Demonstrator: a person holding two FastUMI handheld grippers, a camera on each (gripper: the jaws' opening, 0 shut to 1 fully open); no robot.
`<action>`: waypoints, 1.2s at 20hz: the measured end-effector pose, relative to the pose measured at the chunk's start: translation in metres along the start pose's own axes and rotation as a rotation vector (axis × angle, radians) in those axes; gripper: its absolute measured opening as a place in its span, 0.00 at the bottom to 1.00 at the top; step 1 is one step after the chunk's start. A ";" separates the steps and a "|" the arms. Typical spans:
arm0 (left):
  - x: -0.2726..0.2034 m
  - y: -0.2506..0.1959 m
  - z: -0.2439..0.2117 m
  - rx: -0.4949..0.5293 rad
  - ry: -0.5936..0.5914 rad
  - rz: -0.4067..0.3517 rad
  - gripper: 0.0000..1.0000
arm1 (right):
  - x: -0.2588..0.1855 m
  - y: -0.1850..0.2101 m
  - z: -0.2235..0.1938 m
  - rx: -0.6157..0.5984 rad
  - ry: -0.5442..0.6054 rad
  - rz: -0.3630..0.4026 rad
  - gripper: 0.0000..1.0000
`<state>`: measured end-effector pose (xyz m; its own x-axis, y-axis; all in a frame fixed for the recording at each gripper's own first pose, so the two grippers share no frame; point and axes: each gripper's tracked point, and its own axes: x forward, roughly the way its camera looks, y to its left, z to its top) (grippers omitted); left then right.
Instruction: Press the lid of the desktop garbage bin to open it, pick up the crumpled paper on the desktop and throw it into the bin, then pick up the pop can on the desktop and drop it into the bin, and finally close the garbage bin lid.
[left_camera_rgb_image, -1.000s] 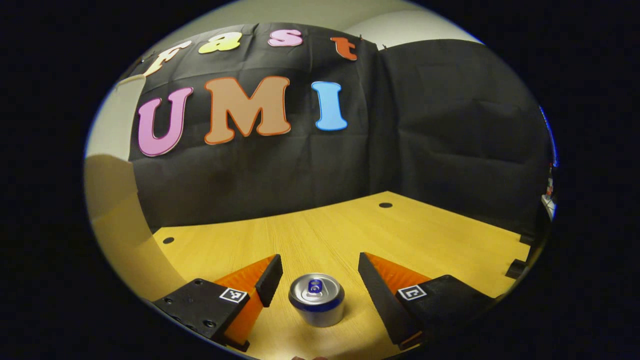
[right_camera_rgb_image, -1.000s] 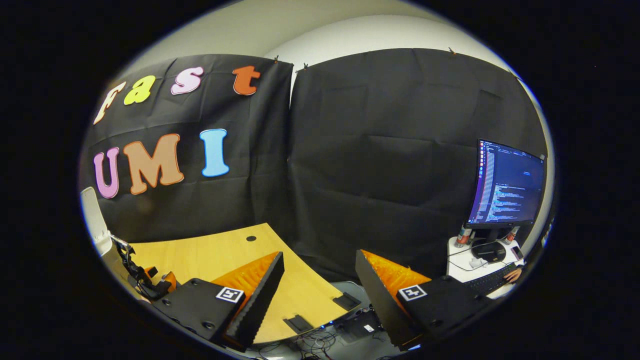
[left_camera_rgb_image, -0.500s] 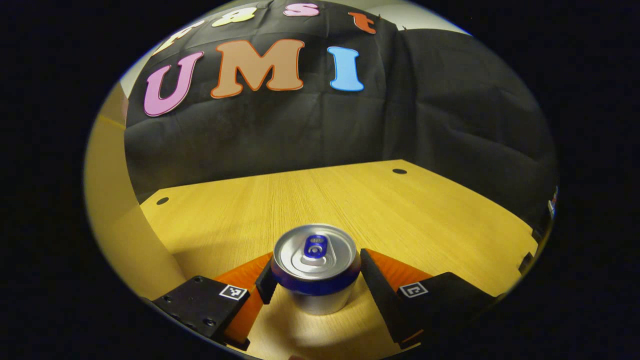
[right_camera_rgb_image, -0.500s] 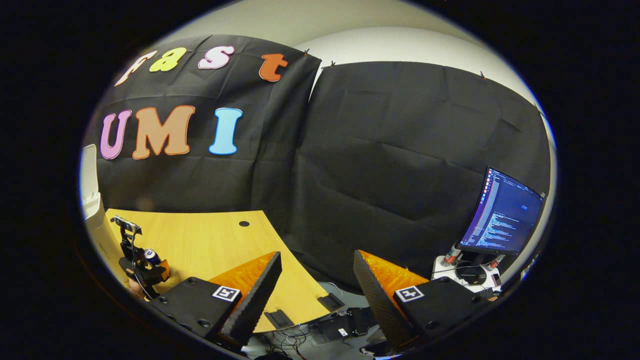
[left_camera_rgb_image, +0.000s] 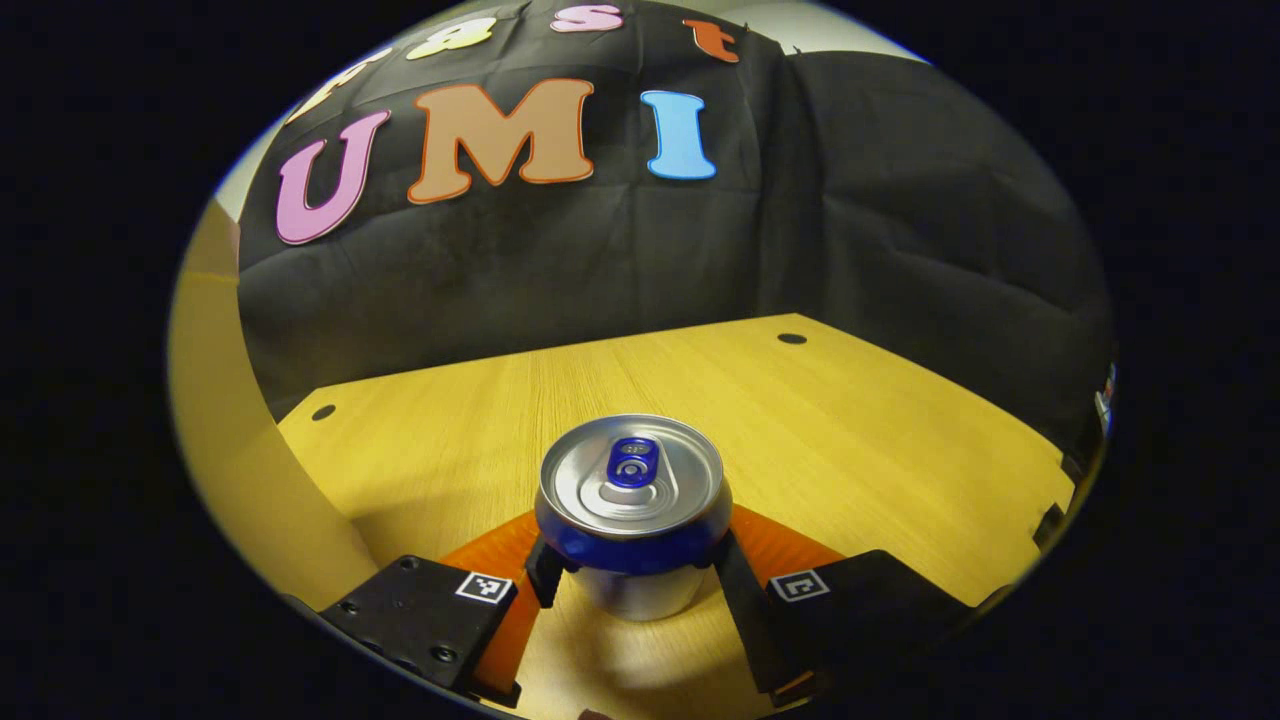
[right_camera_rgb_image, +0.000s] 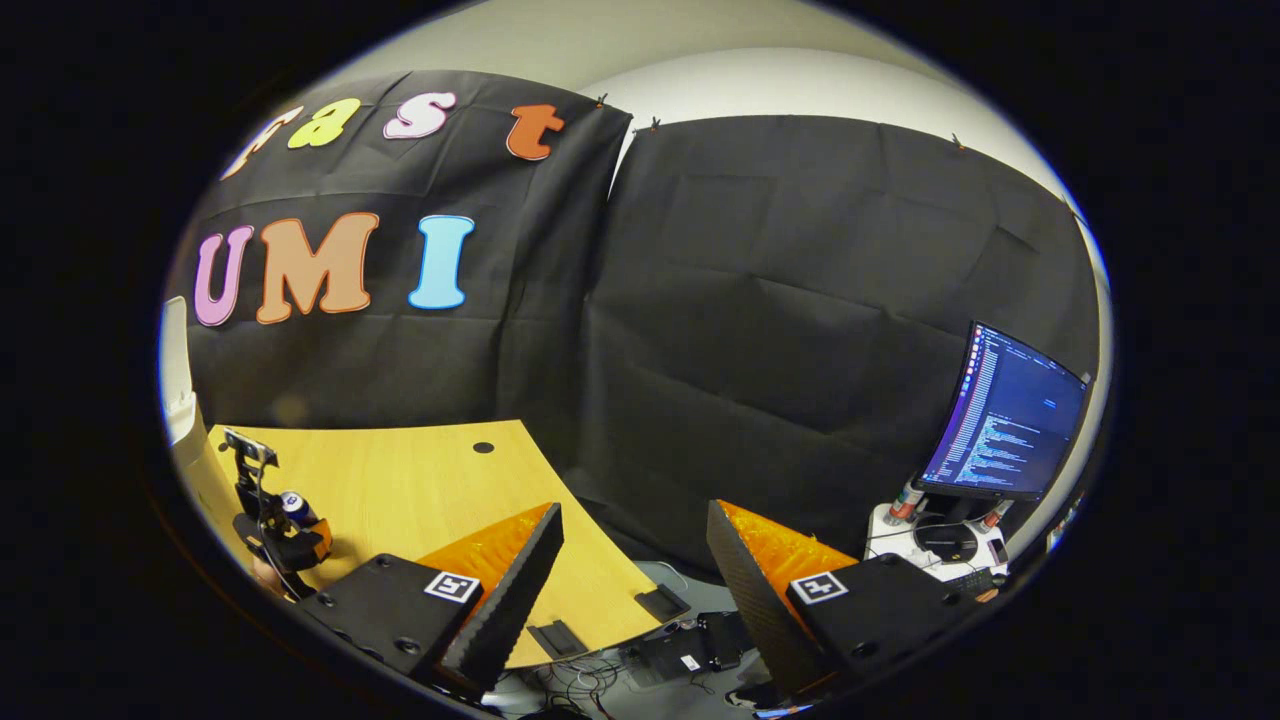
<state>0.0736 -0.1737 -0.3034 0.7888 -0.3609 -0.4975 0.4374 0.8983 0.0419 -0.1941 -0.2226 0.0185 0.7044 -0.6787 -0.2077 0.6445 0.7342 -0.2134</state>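
Your left gripper (left_camera_rgb_image: 632, 575) is clamped on the pop can (left_camera_rgb_image: 632, 512), both fingers pressing its sides while it stands upright on the wooden desktop (left_camera_rgb_image: 850, 430) (pull tab facing up). Your right gripper (right_camera_rgb_image: 635, 580) hangs with its fingers spread wide past the desktop's edge, holding nothing. Farther off in the right gripper view you can see the left gripper with the can at the far left, and a lit monitor (right_camera_rgb_image: 1010, 410) at the right.

We are seeing the left gripper (left_camera_rgb_image: 634, 575) at six o'clock pressing both fingers against the upright pop can (left_camera_rgb_image: 632, 510), which is standing on the wooden desktop (left_camera_rgb_image: 850, 430).
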 end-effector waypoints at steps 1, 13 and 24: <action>-0.004 0.001 0.017 0.000 -0.020 -0.006 0.78 | 0.003 0.000 -0.001 -0.002 0.000 0.006 0.96; -0.109 0.069 0.232 -0.124 -0.307 0.029 0.77 | 0.064 0.077 0.017 -0.013 -0.073 0.270 0.97; -0.215 0.218 0.192 -0.198 -0.292 0.426 0.77 | 0.102 0.232 0.047 0.017 -0.086 0.664 0.97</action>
<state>0.0822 0.0514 -0.0204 0.9777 0.0152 -0.2097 -0.0137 0.9999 0.0086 0.0416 -0.1206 -0.0072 0.9739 -0.0789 -0.2127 0.0696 0.9963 -0.0509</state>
